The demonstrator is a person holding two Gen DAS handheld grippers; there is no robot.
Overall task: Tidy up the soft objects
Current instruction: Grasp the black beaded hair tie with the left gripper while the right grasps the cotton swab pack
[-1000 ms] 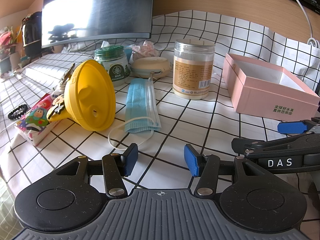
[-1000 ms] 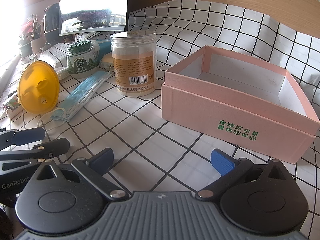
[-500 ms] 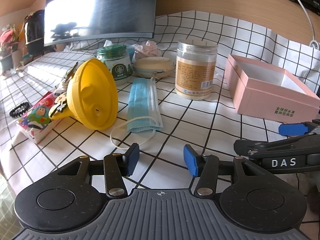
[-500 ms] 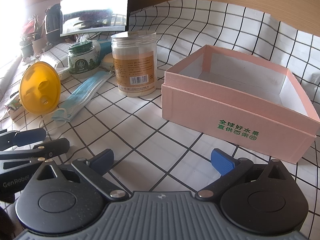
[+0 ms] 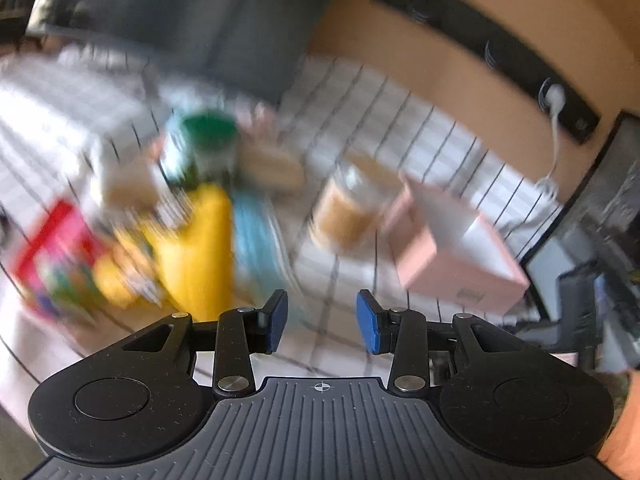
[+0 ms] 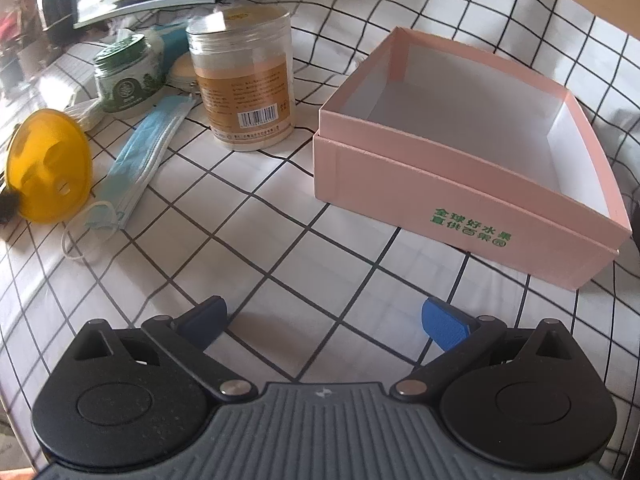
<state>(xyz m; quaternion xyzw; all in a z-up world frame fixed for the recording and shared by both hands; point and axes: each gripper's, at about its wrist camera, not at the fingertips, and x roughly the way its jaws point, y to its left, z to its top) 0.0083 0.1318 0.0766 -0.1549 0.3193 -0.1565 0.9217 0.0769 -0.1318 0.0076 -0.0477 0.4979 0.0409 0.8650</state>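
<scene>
Left gripper (image 5: 322, 322): jaws partway apart and closing, nothing between the blue pads, only checkered cloth behind the gap. The left wrist view is heavily motion-blurred. Right gripper (image 6: 322, 320): jaws spread wide, empty, hanging over bare checkered tablecloth (image 6: 280, 248).

Task item: blue face mask (image 6: 146, 148), folded flat on the cloth, running diagonally, its white ear loop (image 6: 86, 232) trailing off the near end. From the right gripper it sits well apart, up and to the left of the left pad. In the left wrist view the mask (image 5: 256, 236) is a blue smear just above and left of the left pad; the blur hides whether it is near or apart.

Yellow funnel (image 6: 50, 166) lies on its side just beside the mask's near end, on its left. Clear jar with tan label (image 6: 244, 80) stands upright right of the mask's far end. Green-lidded jar (image 6: 128, 74) stands behind the mask, a round beige case (image 6: 184, 70) between the two jars.

Pink box (image 6: 460, 160), open and empty, sits to the right, well apart from the mask, ahead and right of the right gripper. Colourful red pack (image 5: 48, 256) is at far left in the left wrist view, blurred.
</scene>
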